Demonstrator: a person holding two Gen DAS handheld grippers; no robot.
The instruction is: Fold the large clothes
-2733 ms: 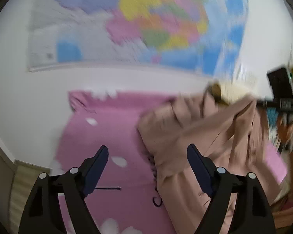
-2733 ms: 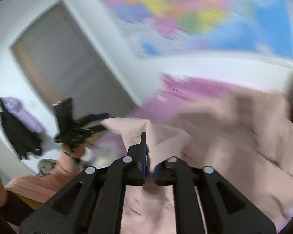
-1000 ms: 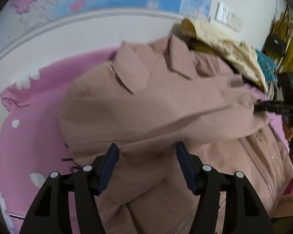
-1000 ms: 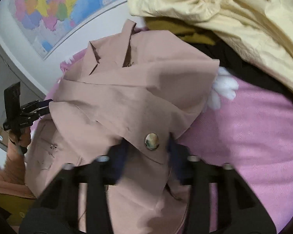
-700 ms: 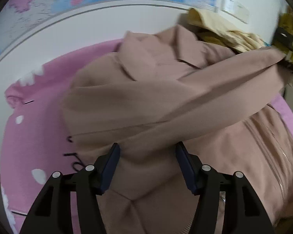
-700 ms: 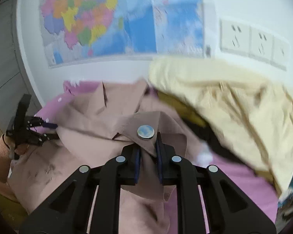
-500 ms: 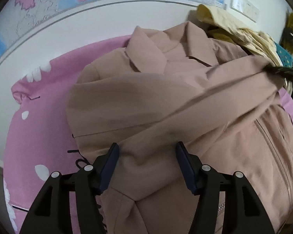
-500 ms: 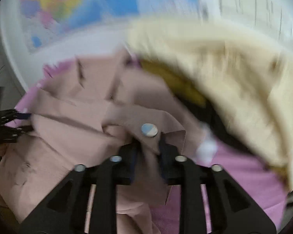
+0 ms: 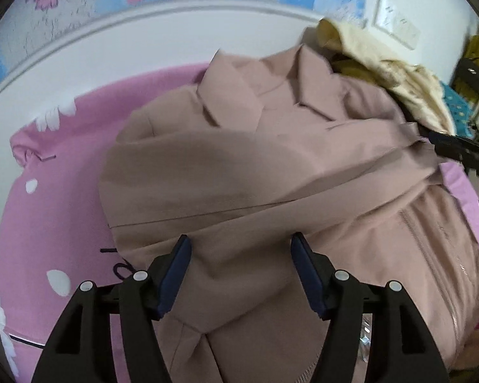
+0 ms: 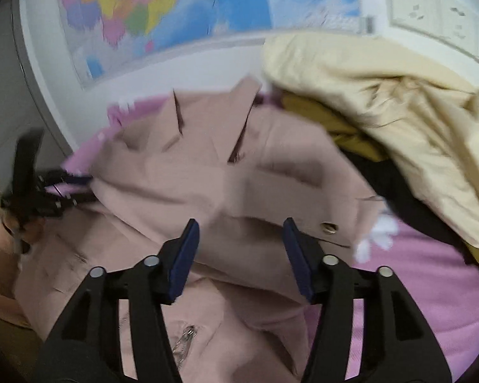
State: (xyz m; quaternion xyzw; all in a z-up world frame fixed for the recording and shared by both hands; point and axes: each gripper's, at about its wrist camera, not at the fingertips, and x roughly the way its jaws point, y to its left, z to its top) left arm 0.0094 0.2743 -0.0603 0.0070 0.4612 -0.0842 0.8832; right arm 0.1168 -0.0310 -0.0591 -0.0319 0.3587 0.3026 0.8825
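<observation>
A dusty-pink jacket (image 9: 239,166) lies on a pink bedsheet (image 9: 48,210), collar toward the wall, one sleeve folded across its front. It also shows in the right wrist view (image 10: 255,185), with the sleeve cuff and its snap button (image 10: 330,227) lying on the body. My left gripper (image 9: 241,249) is open just above the jacket's lower part. My right gripper (image 10: 238,233) is open and empty above the folded sleeve. The right gripper also shows in the left wrist view (image 9: 456,150) at the right edge, and the left gripper in the right wrist view (image 10: 57,198) at the left edge.
A pile of cream and mustard clothes (image 10: 383,102) lies on the bed at the jacket's right, also in the left wrist view (image 9: 383,57). A white wall with a coloured map (image 10: 163,9) and sockets (image 10: 431,16) is behind the bed.
My right gripper was shut on the sleeve cuff and carried it across the jacket; now it has opened and the cuff lies on the jacket. The left gripper stayed open.
</observation>
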